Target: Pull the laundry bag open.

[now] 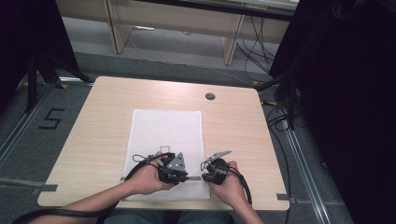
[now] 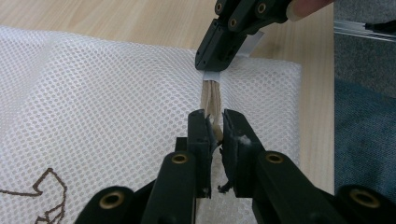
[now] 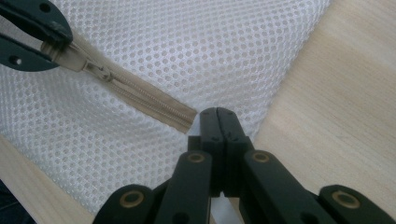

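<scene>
Left gripper view shows my left gripper [image 2: 214, 128] with its jaws pinched on the beige zipper [image 2: 211, 95] of the white mesh bag [image 2: 102, 102]. The small slider sits just between the pads, and the tape runs straight ahead of the jaws to the right gripper [image 2: 219, 53], which closes on the white tab at the zipper's far end. In the right gripper view, the right gripper [image 3: 218, 116] has its jaws pressed fully together, with the zipper end just to their left, and the bag corner lies under them on the wooden table [image 3: 336, 93]. In the high view, both hands meet at the near edge of the bag, left gripper [image 1: 173, 169] and right gripper [image 1: 212, 170] close together.

I judge the bag as very light, soft and floppy; it gives no resistance and will bunch or slide on the smooth table if I pull only one side. The mesh can snag and tear, so I do not want to grab it there. The good places are the stiff ones: the slider pull for the left, the sewn end tab for the right. The slider is small and slippery metal, so the pinch must be firm and the pull must go along the zipper line.
</scene>
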`<control>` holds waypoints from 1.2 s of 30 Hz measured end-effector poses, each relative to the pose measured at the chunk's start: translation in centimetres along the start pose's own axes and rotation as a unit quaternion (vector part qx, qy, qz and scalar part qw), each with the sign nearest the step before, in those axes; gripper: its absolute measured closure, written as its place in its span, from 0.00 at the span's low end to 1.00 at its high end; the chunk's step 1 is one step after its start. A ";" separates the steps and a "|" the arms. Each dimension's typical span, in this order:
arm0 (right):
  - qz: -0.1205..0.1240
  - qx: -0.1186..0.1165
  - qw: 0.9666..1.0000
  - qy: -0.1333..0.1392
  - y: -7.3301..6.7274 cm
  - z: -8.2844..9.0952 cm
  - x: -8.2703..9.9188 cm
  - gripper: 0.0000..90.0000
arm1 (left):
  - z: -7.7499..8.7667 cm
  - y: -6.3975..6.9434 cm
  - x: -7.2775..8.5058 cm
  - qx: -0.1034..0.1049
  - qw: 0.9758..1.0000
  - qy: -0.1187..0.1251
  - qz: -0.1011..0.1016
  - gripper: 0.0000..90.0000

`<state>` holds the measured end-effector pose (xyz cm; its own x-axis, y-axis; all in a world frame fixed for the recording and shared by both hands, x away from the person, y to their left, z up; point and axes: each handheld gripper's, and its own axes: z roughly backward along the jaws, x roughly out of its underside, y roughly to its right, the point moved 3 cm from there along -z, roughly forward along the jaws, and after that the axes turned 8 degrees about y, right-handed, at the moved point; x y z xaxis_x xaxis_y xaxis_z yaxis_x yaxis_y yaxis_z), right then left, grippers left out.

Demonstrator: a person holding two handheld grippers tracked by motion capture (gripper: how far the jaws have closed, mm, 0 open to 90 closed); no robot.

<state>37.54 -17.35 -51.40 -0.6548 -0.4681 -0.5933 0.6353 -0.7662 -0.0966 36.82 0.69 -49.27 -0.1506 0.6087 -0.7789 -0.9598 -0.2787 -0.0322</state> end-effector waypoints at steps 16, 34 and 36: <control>-0.001 0.001 1.000 -0.001 0.0 0.0 0.0 1.00 | 0.5 -0.1 0.3 -0.002 1.000 0.006 0.007 0.91; -0.002 0.000 1.000 0.002 0.0 0.0 0.0 1.00 | 0.9 -0.3 0.7 -0.004 1.000 0.000 0.007 0.91; -0.003 -0.001 1.000 0.001 0.0 0.0 0.0 1.00 | 1.0 -0.4 0.7 -0.004 1.000 -0.007 -0.001 0.91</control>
<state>37.53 -17.36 -51.38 -0.6588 -0.4624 -0.5935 0.6319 -0.7682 -0.1029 36.87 2.00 -49.16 -0.1525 0.6189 -0.7705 -0.9583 -0.2833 -0.0379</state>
